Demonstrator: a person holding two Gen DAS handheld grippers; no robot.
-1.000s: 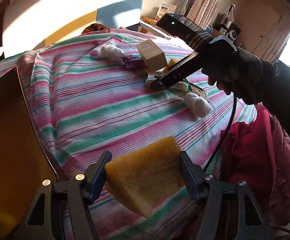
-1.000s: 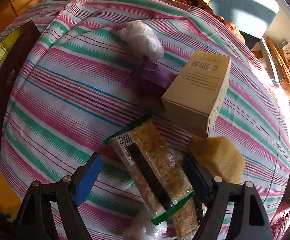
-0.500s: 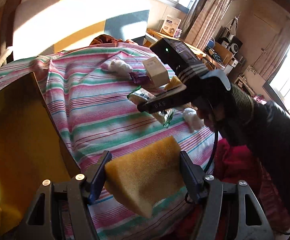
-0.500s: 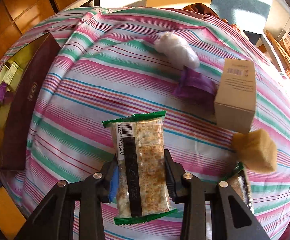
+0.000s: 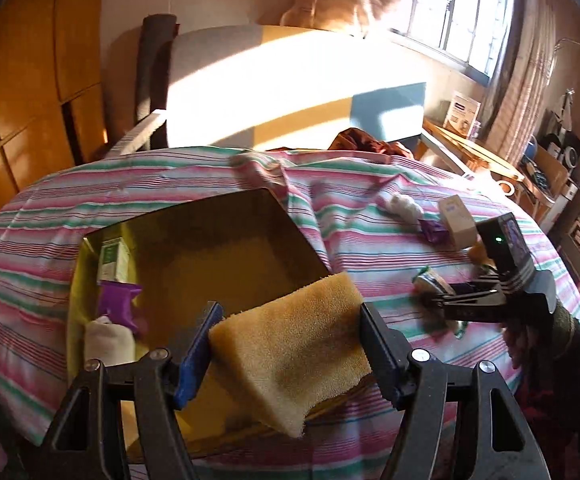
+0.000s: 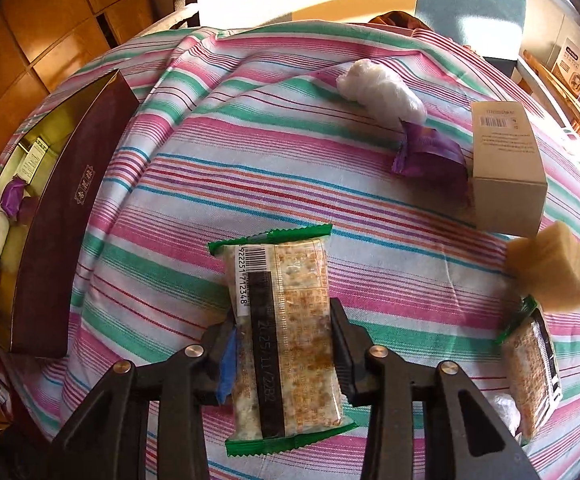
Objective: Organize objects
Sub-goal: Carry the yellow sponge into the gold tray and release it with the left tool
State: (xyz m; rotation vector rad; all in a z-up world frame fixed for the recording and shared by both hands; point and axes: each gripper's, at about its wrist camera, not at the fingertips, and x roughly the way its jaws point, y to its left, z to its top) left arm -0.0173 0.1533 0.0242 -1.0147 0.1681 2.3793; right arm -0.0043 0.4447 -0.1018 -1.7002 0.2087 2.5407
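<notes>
Both grippers loaded above the striped cloth (image 6: 290,184).
Left gripper (image 5: 288,354) clamps a yellow sponge (image 5: 290,356) over the open box's (image 5: 226,256) near rim; right gripper (image 6: 284,344), jaws narrow, pinches a cracker packet (image 6: 286,336) above bare cloth beside the box wall.

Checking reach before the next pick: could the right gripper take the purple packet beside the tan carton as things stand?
Probably not yet: the right gripper is shut on a cracker packet. The purple packet lies uncovered on the striped cloth, touching the tan carton.
</notes>
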